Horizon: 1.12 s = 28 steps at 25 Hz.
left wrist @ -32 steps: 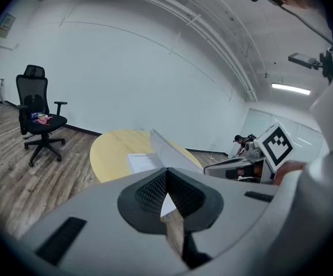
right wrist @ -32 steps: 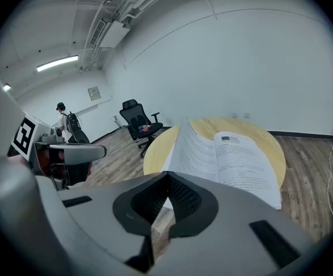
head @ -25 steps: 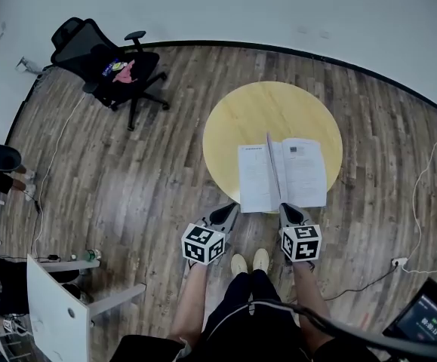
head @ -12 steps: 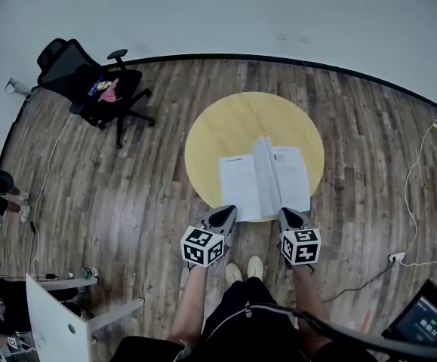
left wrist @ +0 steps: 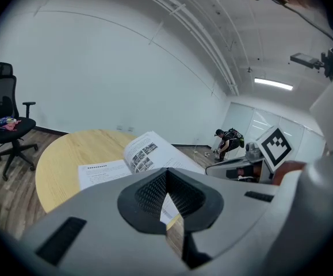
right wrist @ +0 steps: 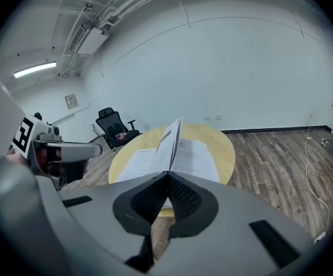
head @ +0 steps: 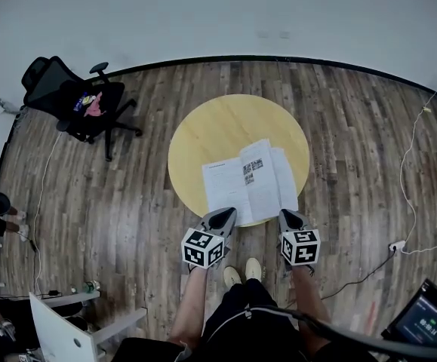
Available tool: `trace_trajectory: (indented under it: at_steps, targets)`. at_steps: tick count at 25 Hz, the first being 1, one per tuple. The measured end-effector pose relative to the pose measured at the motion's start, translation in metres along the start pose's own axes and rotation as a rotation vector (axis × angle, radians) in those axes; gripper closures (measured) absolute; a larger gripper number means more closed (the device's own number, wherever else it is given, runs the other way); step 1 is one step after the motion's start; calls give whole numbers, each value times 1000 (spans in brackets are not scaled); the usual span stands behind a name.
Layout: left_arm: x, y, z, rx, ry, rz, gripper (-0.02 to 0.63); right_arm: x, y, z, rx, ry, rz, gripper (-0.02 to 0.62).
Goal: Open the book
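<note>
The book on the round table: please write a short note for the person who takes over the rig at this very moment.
Left gripper: jaws shut, empty, at the table's near edge, not on the book.
Right gripper: jaws shut, empty, close to the book's near right corner.
Book: lies open on the round table, towards its near edge. Some middle leaves stand up, not flat.
Done: the book is open.
Left: perhaps lay the standing leaves flat, if needed.
</note>
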State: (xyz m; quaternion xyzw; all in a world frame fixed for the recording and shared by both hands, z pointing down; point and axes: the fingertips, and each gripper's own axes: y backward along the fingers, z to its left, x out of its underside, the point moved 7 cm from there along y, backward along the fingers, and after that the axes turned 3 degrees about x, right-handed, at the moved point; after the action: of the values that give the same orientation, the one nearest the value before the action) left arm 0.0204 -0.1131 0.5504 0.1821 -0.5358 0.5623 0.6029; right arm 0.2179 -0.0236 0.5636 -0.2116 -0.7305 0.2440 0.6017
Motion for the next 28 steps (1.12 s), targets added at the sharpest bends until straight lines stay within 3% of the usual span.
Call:
trace_trajectory:
  at_steps: [17,28]
  targets:
    - [-4,-62,1,66,-23,64,607,9,-15,-53,68,-63,40,589]
    - [16,-84,5,79,-19,128,607,34,-30,-72,78,-103,88,589]
